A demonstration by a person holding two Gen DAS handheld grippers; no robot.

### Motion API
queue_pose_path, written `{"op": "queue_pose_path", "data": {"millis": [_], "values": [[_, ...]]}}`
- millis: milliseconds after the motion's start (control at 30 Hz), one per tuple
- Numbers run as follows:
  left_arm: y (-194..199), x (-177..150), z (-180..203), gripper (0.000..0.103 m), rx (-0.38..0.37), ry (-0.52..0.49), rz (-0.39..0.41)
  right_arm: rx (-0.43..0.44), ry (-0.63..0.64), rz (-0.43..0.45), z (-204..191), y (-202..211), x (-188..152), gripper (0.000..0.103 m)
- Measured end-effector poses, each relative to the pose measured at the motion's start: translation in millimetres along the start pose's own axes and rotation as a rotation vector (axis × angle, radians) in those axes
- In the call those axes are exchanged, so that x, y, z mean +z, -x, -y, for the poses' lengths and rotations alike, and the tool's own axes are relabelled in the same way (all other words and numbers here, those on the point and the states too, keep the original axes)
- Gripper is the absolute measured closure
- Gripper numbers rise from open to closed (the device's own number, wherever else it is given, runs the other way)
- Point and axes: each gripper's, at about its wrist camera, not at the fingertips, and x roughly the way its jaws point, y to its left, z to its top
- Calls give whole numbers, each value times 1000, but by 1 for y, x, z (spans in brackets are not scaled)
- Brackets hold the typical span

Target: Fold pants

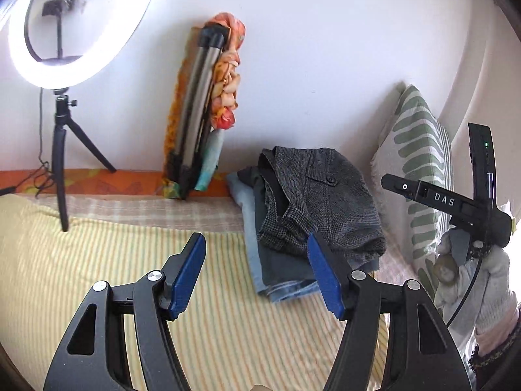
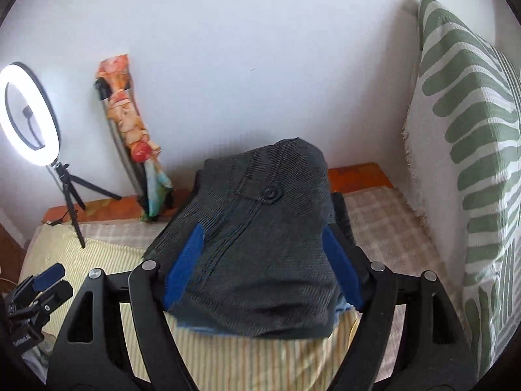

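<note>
Folded grey tweed pants (image 1: 322,205) lie on top of a stack of folded clothes, with light blue jeans (image 1: 260,260) at the bottom, on the striped yellow bedspread (image 1: 97,260). My left gripper (image 1: 257,280) is open and empty, to the left of and in front of the stack. In the right wrist view the grey pants (image 2: 260,244) fill the space between the blue fingers (image 2: 184,267) of my right gripper (image 2: 263,267), which is open, its jaws wide on either side of the pants. The right gripper's body (image 1: 456,202) shows at the right of the left wrist view, held by a gloved hand.
A lit ring light on a tripod (image 1: 62,150) stands at the back left. A folded tripod wrapped in orange floral cloth (image 1: 208,107) leans on the white wall. A green-and-white leaf pillow (image 2: 472,163) stands at the right against the wall.
</note>
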Motion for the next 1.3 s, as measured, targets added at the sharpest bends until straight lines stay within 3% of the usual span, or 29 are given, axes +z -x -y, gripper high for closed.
{"op": "queue_pose_path", "data": {"millis": [233,600,933,1300], "values": [[43,-12,-12,38,-6,-31,2,3,35,26,-33,40,-31,22],[93,-38,-37,26,10,-113,16,-10,31,103,-73,89,-80,10],[104,-58,-48,22,24,-182,-10,11,39,124,-107,89,-119,4],[94,-74,-51,21,33,-220,-43,24,49,118,-120,80,-138,2]]}}
